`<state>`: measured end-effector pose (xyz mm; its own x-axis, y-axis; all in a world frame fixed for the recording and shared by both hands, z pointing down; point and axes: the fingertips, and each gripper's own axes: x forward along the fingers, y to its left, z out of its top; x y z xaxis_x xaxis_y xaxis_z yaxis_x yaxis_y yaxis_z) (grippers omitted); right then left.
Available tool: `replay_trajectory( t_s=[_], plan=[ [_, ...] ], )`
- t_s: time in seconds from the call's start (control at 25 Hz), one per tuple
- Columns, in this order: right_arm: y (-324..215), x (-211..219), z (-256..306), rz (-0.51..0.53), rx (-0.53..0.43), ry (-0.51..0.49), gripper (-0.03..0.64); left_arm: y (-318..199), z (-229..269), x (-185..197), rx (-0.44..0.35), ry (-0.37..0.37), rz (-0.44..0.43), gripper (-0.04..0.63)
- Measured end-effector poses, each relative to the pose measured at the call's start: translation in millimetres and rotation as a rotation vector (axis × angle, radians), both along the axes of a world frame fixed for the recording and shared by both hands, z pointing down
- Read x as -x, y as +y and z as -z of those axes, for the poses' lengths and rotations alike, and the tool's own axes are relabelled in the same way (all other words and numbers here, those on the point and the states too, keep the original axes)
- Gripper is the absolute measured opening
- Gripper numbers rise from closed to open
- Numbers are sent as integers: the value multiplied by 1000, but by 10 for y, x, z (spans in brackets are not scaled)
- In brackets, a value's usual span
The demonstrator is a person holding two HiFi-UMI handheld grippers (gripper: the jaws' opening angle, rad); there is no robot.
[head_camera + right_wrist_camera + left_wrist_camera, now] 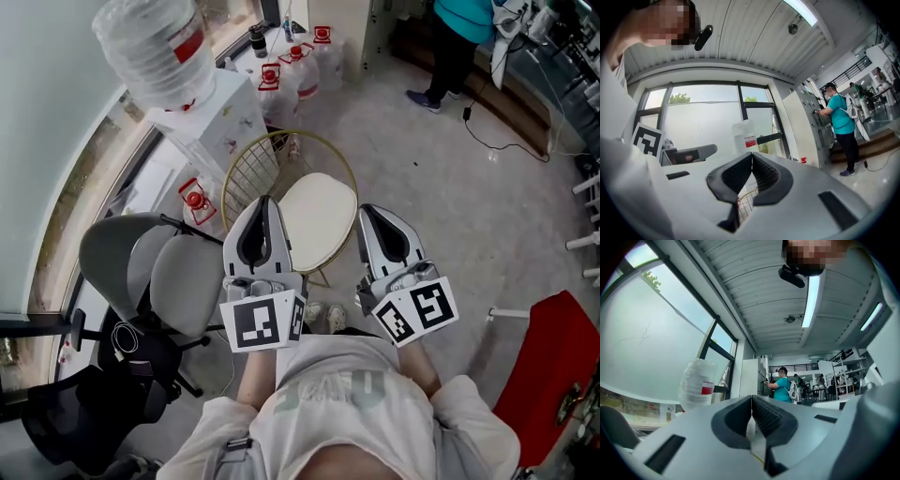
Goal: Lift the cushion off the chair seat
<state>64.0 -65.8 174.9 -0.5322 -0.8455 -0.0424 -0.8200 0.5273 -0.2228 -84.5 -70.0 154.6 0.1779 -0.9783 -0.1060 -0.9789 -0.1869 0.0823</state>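
A round cream cushion (321, 217) lies on the seat of a gold wire chair (251, 171) straight ahead of me in the head view. My left gripper (265, 200) hovers over the cushion's left edge, and my right gripper (367, 209) is held just past its right edge. Both are above the chair and apart from it. In the left gripper view the left gripper (751, 397) has its jaws touching, with nothing between them. The right gripper (752, 155) is likewise shut and empty, and a bit of the wire chair (746, 202) shows below its pads.
A water dispenser with a big bottle (155, 47) stands at the far left, with several red-capped jugs (281, 82) behind the chair. A grey office chair (169, 272) sits close on the left, a red seat (553, 366) at the right. A person in a teal top (459, 28) stands far back.
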Motion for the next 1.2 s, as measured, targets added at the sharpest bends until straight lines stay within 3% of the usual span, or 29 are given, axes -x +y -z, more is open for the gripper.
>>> replay_trajectory(
  t_s=[0.48, 0.68, 0.84, 1.04, 1.2],
  plan=[
    [-117, 281, 77, 44, -26, -37, 17, -50, 85, 222, -27, -20, 9, 14],
    [-198, 375, 196, 90, -20, -121, 18, -91, 204, 308, -58, -26, 15, 14],
    [-296, 383, 201, 134, 42, -241, 18, -131, 235, 341, -69, -26, 7, 14],
    [-519, 306, 47, 115, 91, -239, 20, -267, 159, 322, -77, -38, -10, 14],
    [-643, 162, -271, 170, 219, -359, 43, -422, -35, 161, -25, -66, -65, 14]
  ],
)
